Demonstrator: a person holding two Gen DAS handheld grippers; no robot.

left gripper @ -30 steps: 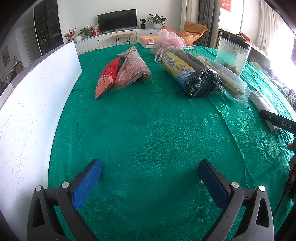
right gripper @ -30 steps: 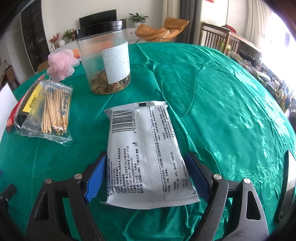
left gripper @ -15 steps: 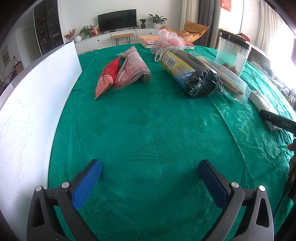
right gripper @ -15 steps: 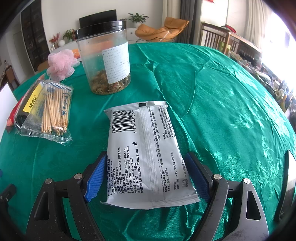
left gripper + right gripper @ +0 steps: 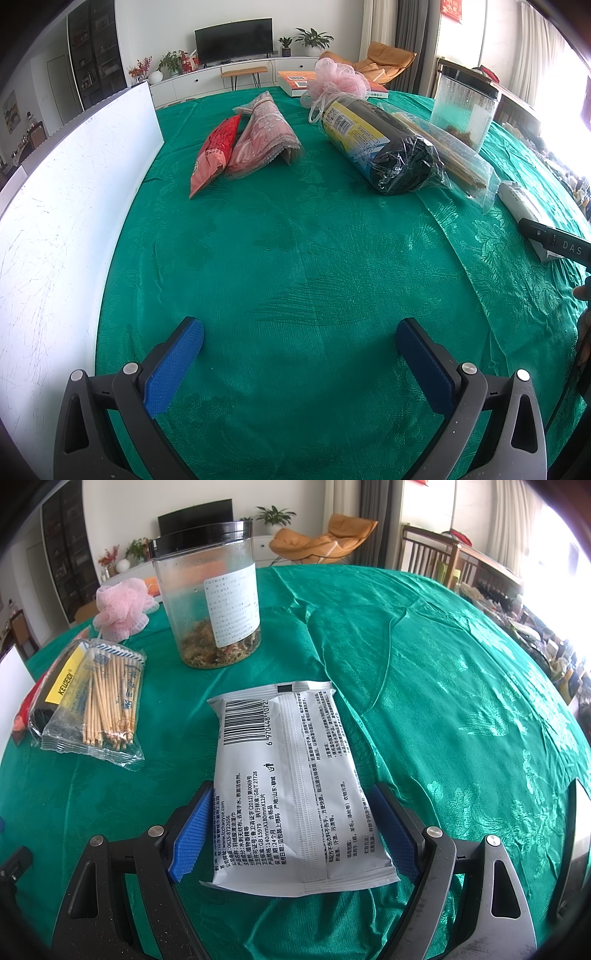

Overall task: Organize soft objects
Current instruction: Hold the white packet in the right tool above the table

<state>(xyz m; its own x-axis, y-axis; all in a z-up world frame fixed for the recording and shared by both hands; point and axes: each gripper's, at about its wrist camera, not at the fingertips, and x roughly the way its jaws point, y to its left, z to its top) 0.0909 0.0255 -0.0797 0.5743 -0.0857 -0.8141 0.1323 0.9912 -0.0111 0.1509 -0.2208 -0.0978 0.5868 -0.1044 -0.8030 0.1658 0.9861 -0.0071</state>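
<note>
Green cloth covers the surface (image 5: 295,258). Left gripper (image 5: 299,343) hangs low and level, spread wide, holding nothing. Right gripper (image 5: 291,830) sits low, pads flanking a white wipes packet (image 5: 288,775) lying flat; contact unclear. Jar (image 5: 210,598) at 11 o'clock.

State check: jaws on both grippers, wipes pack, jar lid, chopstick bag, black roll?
left gripper: jaws open, nothing between them
right gripper: jaws open, straddling the pack's near end
wipes pack: flat on the tablecloth, barcode side up
jar: upright, lid on
chopstick bag: lying flat
black roll: on its side, in clear wrap
</note>
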